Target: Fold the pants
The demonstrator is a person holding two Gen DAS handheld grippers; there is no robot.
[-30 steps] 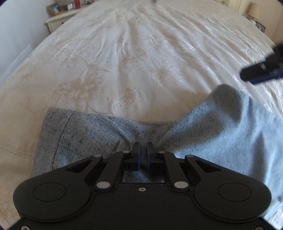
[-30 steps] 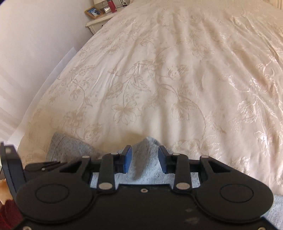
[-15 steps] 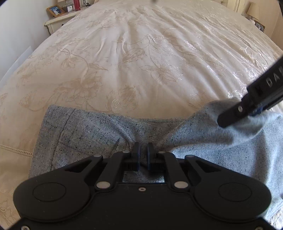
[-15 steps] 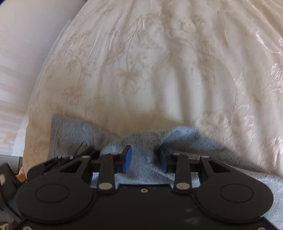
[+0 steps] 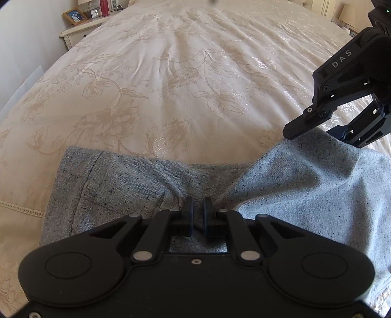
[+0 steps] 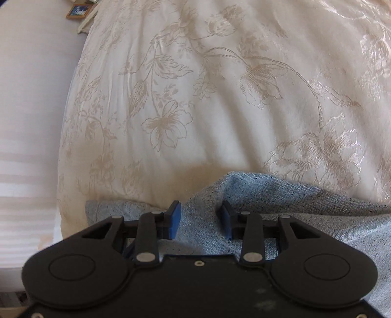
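Left wrist view: the grey pants lie across the near part of the bed, hem end to the left, its far edge running straight across the cream floral cover. The left gripper has its fingers drawn nearly together, pinching a ridge of cloth from which creases fan outward. To the right the fabric rises into a loose peak. The right gripper hangs just above that peak, fingers spread, one tip at the cloth's far edge; whether it touches cannot be told. Far of the pants the bed is wide open cover. A nightstand at the far left carries a photo frame and a red bottle; a lamp stands far right. No container is in view. Half a second ago the right gripper sat lower, its tip pressed into the peak; it has since lifted and come further into view, and the peak stands taller.

Right wrist view: the right gripper has its blue-padded fingers apart, with a fold of pants bulging up between them, clamped by neither. The cloth's far edge lies just beyond the tips; the bed's left edge drops to a pale floor. Compared with before, the camera sits closer to the cover and the fold rises higher between the fingers
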